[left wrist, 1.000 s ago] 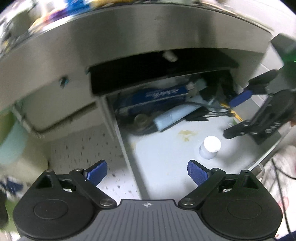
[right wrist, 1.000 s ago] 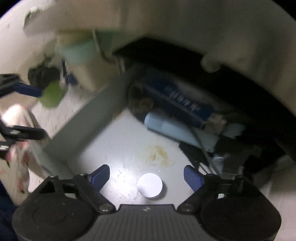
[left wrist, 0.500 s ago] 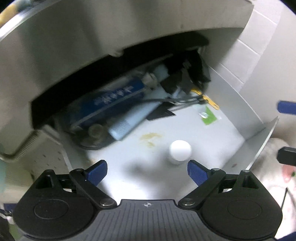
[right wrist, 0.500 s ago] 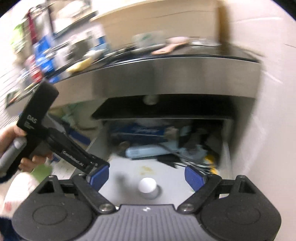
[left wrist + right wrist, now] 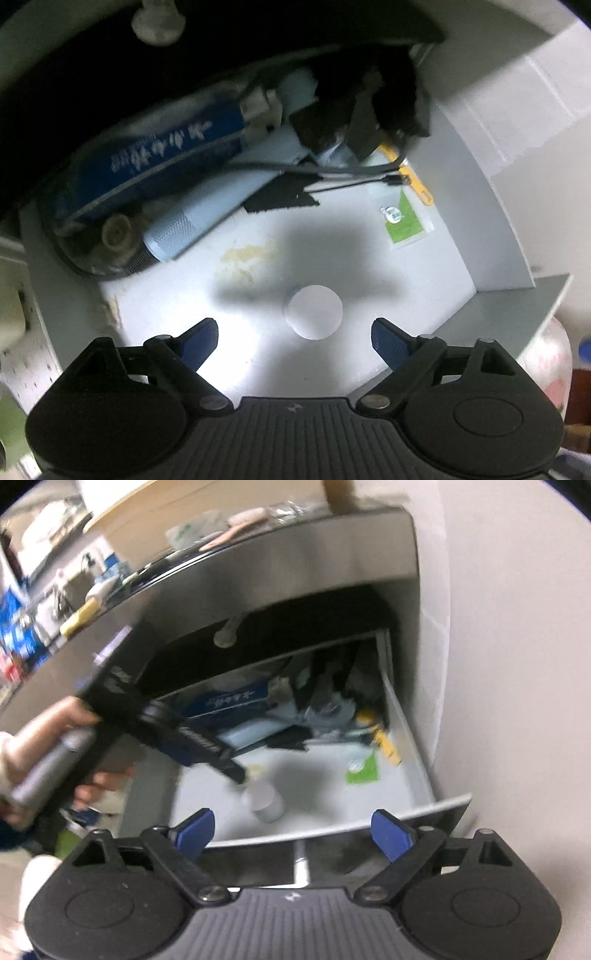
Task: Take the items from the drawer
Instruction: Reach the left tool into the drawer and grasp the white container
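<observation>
The grey drawer (image 5: 491, 258) stands pulled open. A small white-capped bottle (image 5: 314, 312) stands upright on its floor near the front. My left gripper (image 5: 293, 341) is open and hovers over the drawer, with the bottle just ahead between its blue fingertips. In the right wrist view the left gripper (image 5: 236, 771) reaches into the drawer (image 5: 413, 805) right above the bottle (image 5: 264, 799). My right gripper (image 5: 293, 830) is open and empty, held back outside the drawer front.
At the drawer's back lie a blue box (image 5: 159, 158), a light-blue tube (image 5: 199, 221), black cables (image 5: 332, 173), dark items, a yellow strip (image 5: 417, 181) and a green packet (image 5: 404, 221). A cluttered counter (image 5: 147, 568) sits above. A wall (image 5: 517, 664) borders the right.
My left gripper has moved in over the drawer and closer to the white bottle. My right gripper has pulled back and up, out of the drawer.
</observation>
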Motion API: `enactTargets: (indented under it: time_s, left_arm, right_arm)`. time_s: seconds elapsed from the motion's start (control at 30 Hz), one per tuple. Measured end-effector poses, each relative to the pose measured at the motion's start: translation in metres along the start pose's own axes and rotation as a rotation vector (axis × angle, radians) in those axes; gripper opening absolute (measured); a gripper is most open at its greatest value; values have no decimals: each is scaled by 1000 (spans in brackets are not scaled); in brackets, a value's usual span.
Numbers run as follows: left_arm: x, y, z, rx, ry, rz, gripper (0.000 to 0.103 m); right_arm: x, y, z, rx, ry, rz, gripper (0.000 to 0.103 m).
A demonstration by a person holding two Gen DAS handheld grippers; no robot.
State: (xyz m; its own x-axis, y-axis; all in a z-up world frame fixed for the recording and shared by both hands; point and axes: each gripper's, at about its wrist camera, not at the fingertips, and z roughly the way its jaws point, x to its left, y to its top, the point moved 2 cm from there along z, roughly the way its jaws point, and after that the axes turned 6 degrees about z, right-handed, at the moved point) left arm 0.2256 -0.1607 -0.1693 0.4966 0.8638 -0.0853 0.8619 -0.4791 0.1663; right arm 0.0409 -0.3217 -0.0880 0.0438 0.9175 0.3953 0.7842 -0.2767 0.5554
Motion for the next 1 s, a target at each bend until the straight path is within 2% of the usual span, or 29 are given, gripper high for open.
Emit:
enactTargets:
  time_s: [0.07, 0.3, 0.37, 0.53, 0.6, 0.67, 0.83, 1.0]
  left_arm:
    - [-1, 5, 11, 25, 14, -11, 84]
    - [-7, 16, 40, 70, 8, -71, 82]
    - [-11, 17, 47, 86, 20, -57, 73]
    - [-15, 14, 63, 110, 20, -72, 70]
    - [-16, 14, 67, 104, 46, -63, 66]
    - [-17, 16, 71, 109, 60, -58, 58]
    - [-22, 19, 79, 137, 77, -37, 49]
    - [-26, 22, 85, 165, 100, -28, 48]
  right_arm:
    - [-2, -3, -3, -5, 16, 12, 92]
    - [-2, -14, -1, -4, 32, 15, 92]
    - [-3, -16, 0, 0, 40, 23, 92]
    - [-5, -20, 4, 6, 59, 38, 92]
    - [-6, -21, 5, 7, 67, 42, 92]
    - [-5, -21, 6, 8, 76, 46, 92]
    - [-5, -21, 9, 15, 90, 48, 92]
    - [-7, -21, 13, 23, 98, 60, 92]
